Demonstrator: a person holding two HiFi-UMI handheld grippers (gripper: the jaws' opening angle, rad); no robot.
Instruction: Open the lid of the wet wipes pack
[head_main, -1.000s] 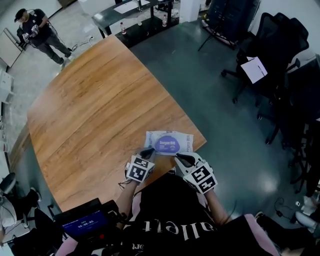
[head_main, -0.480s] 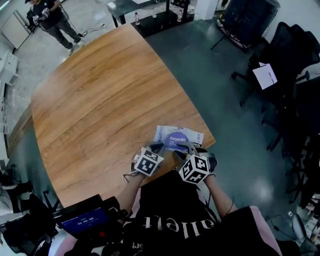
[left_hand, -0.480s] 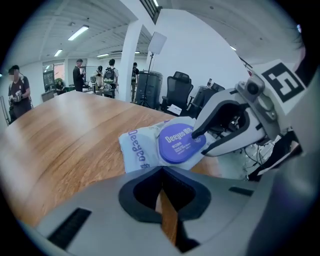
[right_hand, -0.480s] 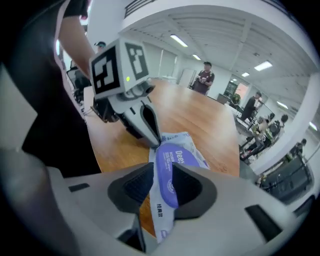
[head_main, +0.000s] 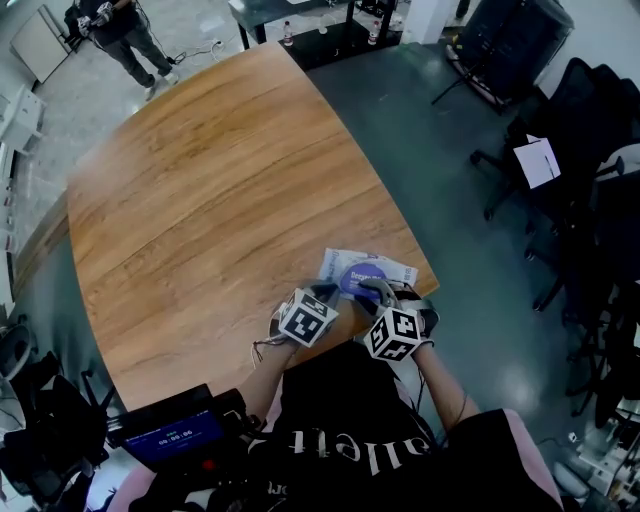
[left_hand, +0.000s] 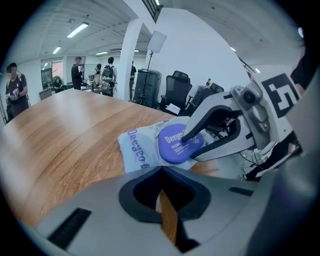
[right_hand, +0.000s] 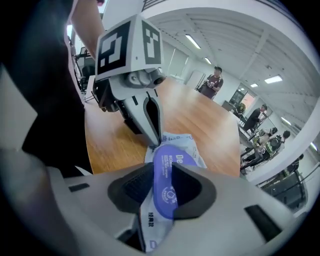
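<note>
The wet wipes pack (head_main: 388, 268), white with a round purple lid (head_main: 356, 277), lies at the near right corner of the wooden table (head_main: 200, 200). My right gripper (head_main: 372, 289) is shut on the pack at the lid. The left gripper view shows its upper finger pressing on the lid (left_hand: 172, 145) and its lower finger under the pack (left_hand: 134, 150). In the right gripper view the lid (right_hand: 164, 172) fills the space between the jaws. My left gripper (head_main: 325, 292) is shut, and its tips (right_hand: 156, 140) touch the pack's near left edge.
The pack sits close to the table's right edge, with dark floor beyond. Black office chairs (head_main: 585, 130) stand at the right. A person (head_main: 120, 25) stands far off at the top left. A device with a blue screen (head_main: 175, 437) is by my body.
Both grippers have moved forward from the table's near edge onto the pack. The right one was open a second ago and has since shut over the lid.
</note>
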